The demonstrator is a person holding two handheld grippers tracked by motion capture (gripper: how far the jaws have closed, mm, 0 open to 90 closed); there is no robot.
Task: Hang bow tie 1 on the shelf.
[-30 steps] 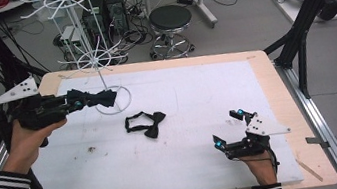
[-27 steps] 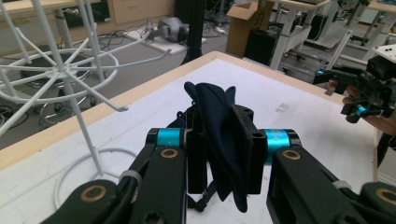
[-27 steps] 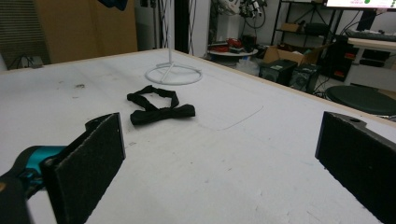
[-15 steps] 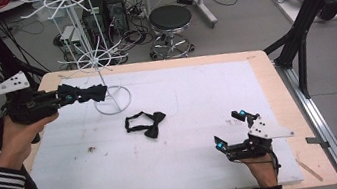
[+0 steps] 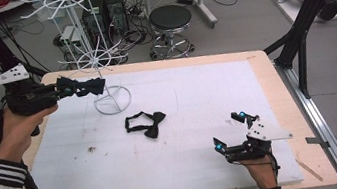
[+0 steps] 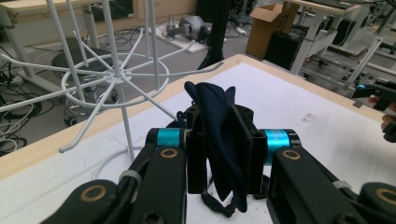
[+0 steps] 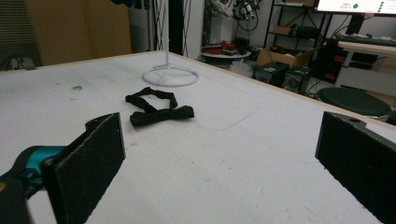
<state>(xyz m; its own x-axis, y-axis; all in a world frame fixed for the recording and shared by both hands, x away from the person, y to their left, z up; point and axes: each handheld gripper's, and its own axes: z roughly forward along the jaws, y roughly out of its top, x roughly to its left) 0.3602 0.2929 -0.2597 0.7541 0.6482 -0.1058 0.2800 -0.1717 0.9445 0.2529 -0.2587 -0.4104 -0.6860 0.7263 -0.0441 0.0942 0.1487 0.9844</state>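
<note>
White wire rack [image 5: 83, 41], black bow tie [image 5: 146, 123], black-and-white striped sleeve [image 5: 3, 172], white table cover [image 5: 182, 97].

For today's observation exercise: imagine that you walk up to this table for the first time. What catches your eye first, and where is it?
First, the tall white wire rack at the table's far left corner, its spokes fanning out. Right beside it, the left tool is shut on a dark bow tie, held up in the air near the spokes. A second black bow tie lies flat mid-table, while the right tool rests open near the front right edge.

Left tool [image 6: 223, 154] clamps dark bow tie [image 6: 219, 126], held near white wire rack [image 6: 116, 74] above white table [image 6: 299, 112]
</note>
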